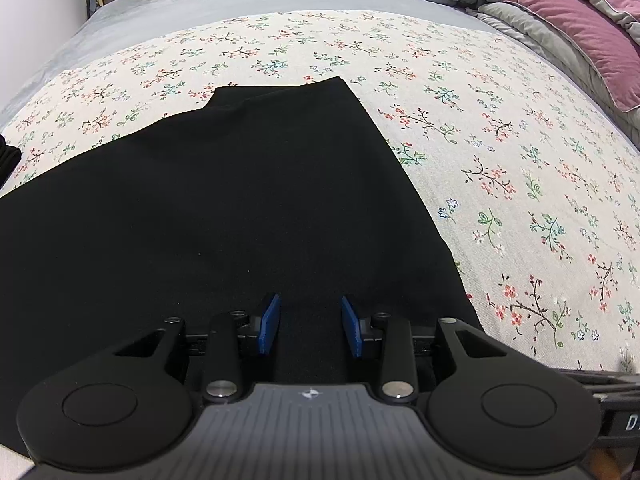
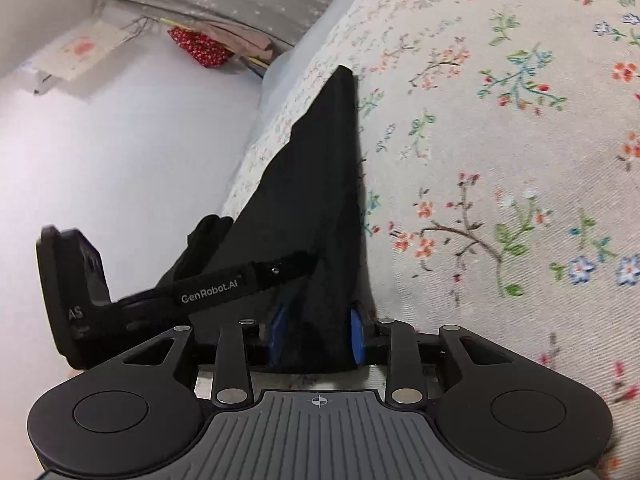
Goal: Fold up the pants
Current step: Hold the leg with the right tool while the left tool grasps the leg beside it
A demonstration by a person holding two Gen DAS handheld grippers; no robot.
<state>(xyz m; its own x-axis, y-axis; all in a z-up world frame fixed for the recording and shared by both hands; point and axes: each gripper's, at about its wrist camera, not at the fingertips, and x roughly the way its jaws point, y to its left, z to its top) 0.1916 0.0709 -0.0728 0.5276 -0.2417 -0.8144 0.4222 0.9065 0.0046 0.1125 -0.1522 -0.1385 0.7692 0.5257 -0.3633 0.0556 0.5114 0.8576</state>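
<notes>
Black pants (image 1: 224,208) lie flat on a floral bedspread (image 1: 500,152), filling the lower left of the left wrist view. My left gripper (image 1: 311,322) hovers low over their near part, its blue pads apart with only flat cloth beneath them. In the right wrist view the pants (image 2: 320,184) run away as a narrow dark wedge along the bedspread (image 2: 500,160). My right gripper (image 2: 318,334) is at their near edge. A raised fold of the black cloth fills the gap between its blue pads and touches both.
A grey quilt and a pink cushion (image 1: 592,36) are piled at the bed's far right. A grey sheet (image 1: 180,8) borders the bedspread at the back. The left device's black body (image 2: 76,280) sits left of the pants, over the white floor (image 2: 140,152) beside the bed.
</notes>
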